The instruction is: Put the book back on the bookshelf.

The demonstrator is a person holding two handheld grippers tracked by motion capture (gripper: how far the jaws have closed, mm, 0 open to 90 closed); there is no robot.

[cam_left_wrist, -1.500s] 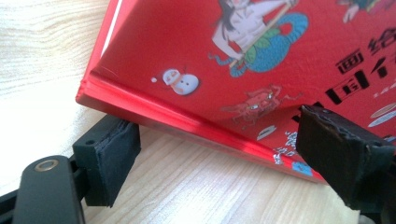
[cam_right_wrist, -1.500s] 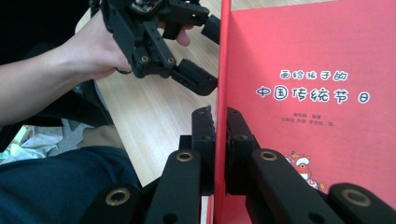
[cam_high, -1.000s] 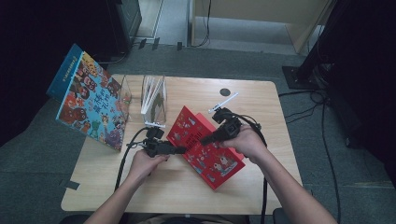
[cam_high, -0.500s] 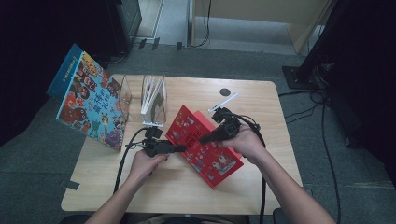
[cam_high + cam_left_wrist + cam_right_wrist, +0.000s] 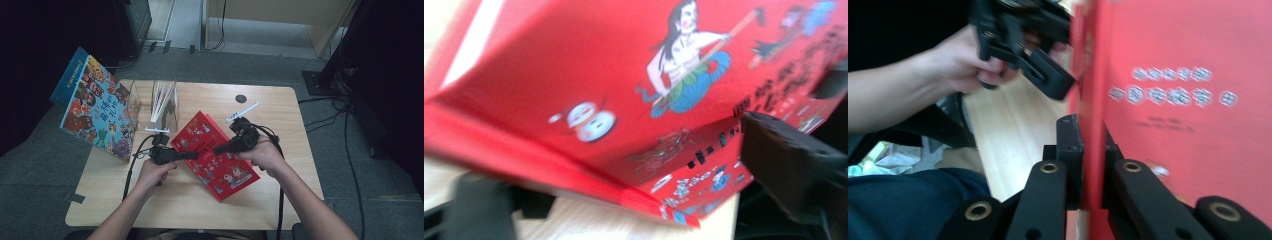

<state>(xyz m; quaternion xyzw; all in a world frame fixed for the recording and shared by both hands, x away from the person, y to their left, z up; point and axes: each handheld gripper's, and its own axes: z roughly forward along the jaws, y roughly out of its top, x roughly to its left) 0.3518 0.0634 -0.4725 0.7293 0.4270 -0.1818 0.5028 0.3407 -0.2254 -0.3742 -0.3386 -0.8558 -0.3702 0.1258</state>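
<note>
I hold the red book [image 5: 215, 150] at the middle of the table [image 5: 280, 200] with both tools. My right gripper [image 5: 1083, 150] is closed on its edge, one jaw on each face. My left gripper [image 5: 192, 155] meets the book's opposite edge; one jaw lies under it, one over, but blur leaves its closure uncertain. Judged step: lifting the book. Next: raise it evenly, likely toward the clear rack [image 5: 162, 102] behind it. Left of the rack, a blue book [image 5: 95, 107] leans; clear both. A white strip [image 5: 242, 111] lies behind the red book.
</note>
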